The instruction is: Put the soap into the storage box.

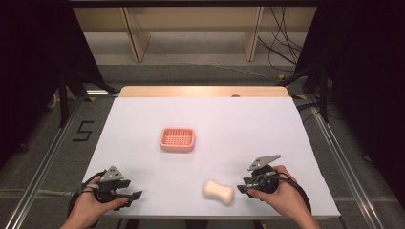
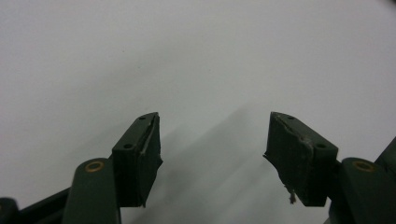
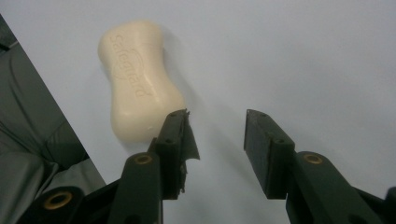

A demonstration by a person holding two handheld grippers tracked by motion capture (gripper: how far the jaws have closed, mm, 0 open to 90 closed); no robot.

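We judge the work barely begun: on the desk (image 1: 267,124) the soap (image 1: 218,192) lies by the near edge, well apart from the pink dish (image 1: 177,139) at mid-desk. Our right tongs (image 3: 217,128) stand spread just beside the soap; left tongs (image 2: 212,140) spread, empty, near the near-left corner. The soap's underside is hidden.

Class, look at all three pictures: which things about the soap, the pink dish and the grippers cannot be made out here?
- Soap bar: its near end is hidden behind a jaw of the right hand-held gripper, right gripper view.
- Pink soap dish: too small in the high view to see its inside clearly.
- Left hand-held gripper: its body is cut off by the bottom edge, left gripper view.
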